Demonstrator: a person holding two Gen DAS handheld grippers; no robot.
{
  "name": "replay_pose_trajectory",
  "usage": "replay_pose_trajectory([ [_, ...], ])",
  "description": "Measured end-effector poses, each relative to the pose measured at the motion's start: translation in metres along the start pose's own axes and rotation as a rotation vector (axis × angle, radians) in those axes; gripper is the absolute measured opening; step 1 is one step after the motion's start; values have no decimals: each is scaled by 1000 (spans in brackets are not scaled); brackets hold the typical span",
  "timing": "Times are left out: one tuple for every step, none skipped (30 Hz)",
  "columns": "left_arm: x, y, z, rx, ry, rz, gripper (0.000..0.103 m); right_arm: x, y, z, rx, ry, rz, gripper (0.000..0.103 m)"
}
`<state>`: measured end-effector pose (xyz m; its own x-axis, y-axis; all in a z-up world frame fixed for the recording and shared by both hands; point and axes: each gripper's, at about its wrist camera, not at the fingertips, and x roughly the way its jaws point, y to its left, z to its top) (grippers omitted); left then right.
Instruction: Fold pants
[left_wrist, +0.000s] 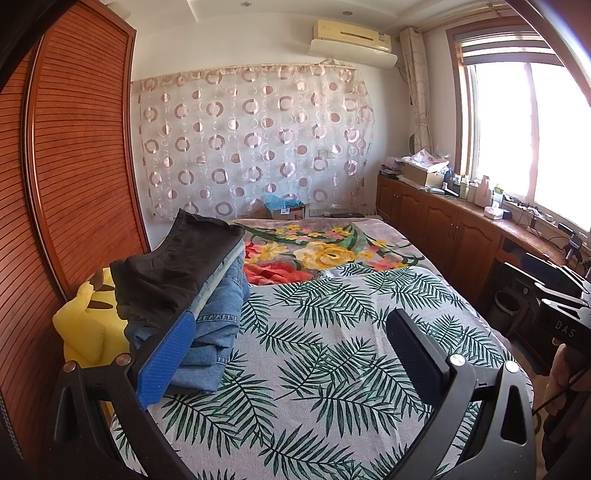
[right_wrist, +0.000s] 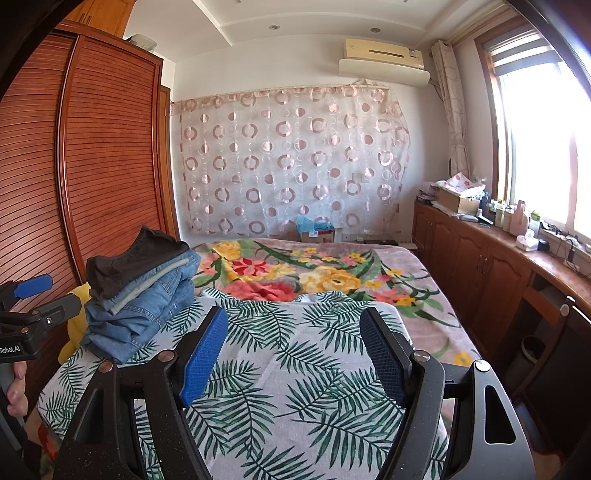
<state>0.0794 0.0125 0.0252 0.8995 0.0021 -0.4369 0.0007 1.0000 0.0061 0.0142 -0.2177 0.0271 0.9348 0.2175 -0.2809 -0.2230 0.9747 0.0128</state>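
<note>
Left wrist view: the left gripper (left_wrist: 291, 350) hangs spread wide over a palm-leaf sheet (left_wrist: 314, 350) on a bed, nothing between its blue-padded fingers (left_wrist: 168, 363). At the right edge, the other tool's black body reads "DAS", the rest cut off. In the right wrist view the right gripper (right_wrist: 295, 347) is likewise spread and empty, and the tool at far left carries the partial marking "RobotAI" beside a person's hand (right_wrist: 16, 387).

The folded pants (left_wrist: 192, 291) sit stacked at the sheet's left edge, a dark pair on top of blue denim, just beside the left gripper's left finger. A yellow plush toy (left_wrist: 88, 321) is wedged between the stack and the slatted wooden wardrobe (left_wrist: 74, 166). The middle and right of the sheet lie bare; a floral blanket (left_wrist: 314, 251) covers the far half of the bed.

A cluttered wooden counter (right_wrist: 498, 236) runs under the window (right_wrist: 535, 140) along the right, close to the bed's edge. An air conditioner (right_wrist: 384, 55), its small label unreadable, hangs above a circle-patterned curtain (right_wrist: 288, 162).
</note>
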Motion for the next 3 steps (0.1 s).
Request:
replay_pose_trajectory([
  [0,0,0,0,0,-2,103,0,0,0,0,0,0,76],
  [0,0,0,0,1,-2,103,0,0,0,0,0,0,76],
  [0,0,0,1,0,0,103,0,0,0,0,0,0,76],
])
